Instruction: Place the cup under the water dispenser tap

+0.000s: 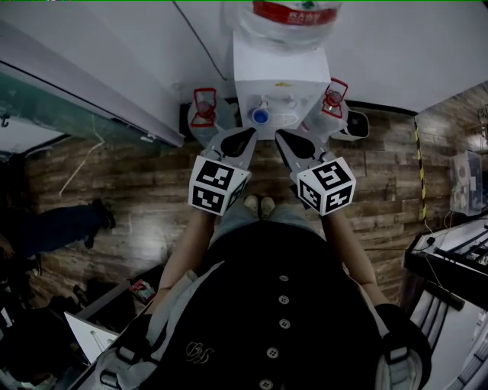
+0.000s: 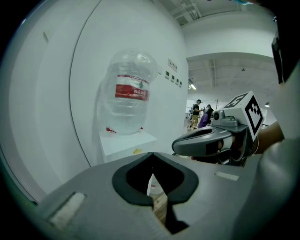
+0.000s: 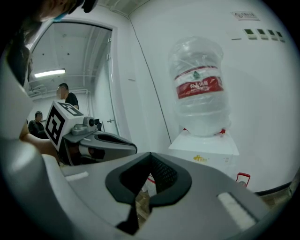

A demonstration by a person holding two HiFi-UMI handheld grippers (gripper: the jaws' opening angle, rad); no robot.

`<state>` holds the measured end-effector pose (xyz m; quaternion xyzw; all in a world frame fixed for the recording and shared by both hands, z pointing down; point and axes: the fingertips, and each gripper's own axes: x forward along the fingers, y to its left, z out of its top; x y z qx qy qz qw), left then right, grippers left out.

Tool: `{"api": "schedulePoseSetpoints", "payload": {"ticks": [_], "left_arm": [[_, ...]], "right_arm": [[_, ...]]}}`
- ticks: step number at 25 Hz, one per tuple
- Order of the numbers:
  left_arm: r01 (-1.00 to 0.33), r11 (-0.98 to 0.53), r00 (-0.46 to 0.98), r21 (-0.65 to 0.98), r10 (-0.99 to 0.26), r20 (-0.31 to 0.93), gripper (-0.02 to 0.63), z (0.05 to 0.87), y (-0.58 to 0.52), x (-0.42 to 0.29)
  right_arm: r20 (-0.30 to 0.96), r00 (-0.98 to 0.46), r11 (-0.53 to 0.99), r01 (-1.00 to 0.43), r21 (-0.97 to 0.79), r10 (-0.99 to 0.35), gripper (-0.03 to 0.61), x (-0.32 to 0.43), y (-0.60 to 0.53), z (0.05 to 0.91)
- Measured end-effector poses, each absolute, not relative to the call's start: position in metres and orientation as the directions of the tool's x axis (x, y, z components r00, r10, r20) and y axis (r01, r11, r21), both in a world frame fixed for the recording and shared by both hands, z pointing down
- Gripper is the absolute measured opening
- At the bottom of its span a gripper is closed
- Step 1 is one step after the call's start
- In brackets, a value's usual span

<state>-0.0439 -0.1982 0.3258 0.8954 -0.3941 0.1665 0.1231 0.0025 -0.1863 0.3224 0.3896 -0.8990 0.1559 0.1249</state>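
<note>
The white water dispenser (image 1: 280, 80) stands against the wall with a clear bottle (image 1: 293, 19) on top and a blue tap (image 1: 260, 116) on its front. No cup shows plainly in any view. My left gripper (image 1: 238, 142) and right gripper (image 1: 296, 143) are held side by side in front of the dispenser, level with each other. Both are shut with nothing between their pads. In the left gripper view the left gripper (image 2: 152, 157) faces the bottle (image 2: 129, 93). In the right gripper view the right gripper (image 3: 150, 157) faces the dispenser (image 3: 206, 152).
A small red-framed piece shows at each side of the dispenser (image 1: 203, 107) (image 1: 334, 95). A glass partition (image 1: 69, 107) runs along the left, with a person's legs (image 1: 65, 225) nearby. Dark equipment (image 1: 450, 263) stands at the right. People (image 2: 200, 115) stand far off.
</note>
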Motion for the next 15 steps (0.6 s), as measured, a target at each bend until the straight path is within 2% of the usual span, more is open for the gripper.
{"api": "schedulePoseSetpoints", "payload": {"ticks": [15], "left_arm": [[-0.722,-0.680,0.661,0.132,-0.619,0.424,0.005,0.342,-0.180,-0.035]], "right_arm": [[0.363,-0.661,0.635,-0.745,-0.206,-0.657,0.000,0.004,-0.163,0.333]]}}
